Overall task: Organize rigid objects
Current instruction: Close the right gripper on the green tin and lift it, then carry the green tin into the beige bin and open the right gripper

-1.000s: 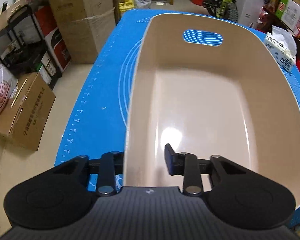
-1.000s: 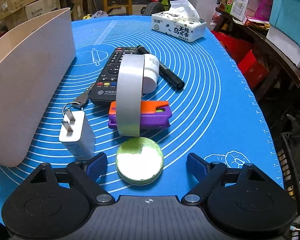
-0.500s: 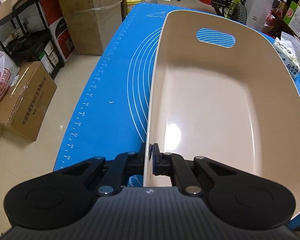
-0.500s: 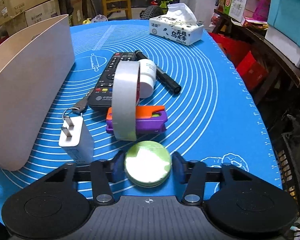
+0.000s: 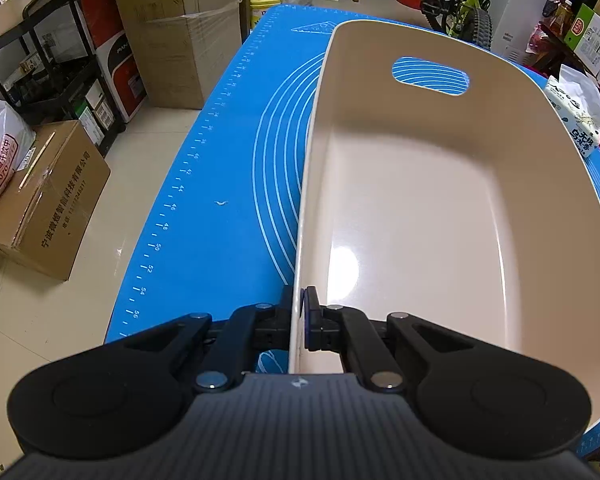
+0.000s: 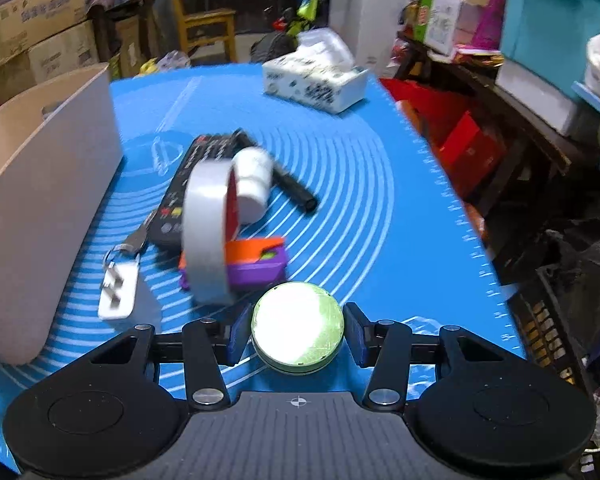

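Our left tongs (image 5: 298, 322) clamp the near wall of the beige bin (image 5: 440, 216) on the blue surface (image 5: 220, 184); our right tongs (image 6: 297, 334) grip the green round tin (image 6: 297, 330) (picture blurred), near the tape roll (image 6: 206, 236).

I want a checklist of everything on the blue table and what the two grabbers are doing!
Surface: blue mat with white rings.
Job's things: beige bin, nothing in it; green round tin; tape roll standing on edge; remote; white jar; black marker; orange and purple block; white plug; key.
Clutter: tissue pack.
Grippers: left gripper clamps the bin's wall; right gripper is shut on the tin.
Cables: nothing seen.
Surroundings: cardboard boxes, a wooden chair, a teal bin.
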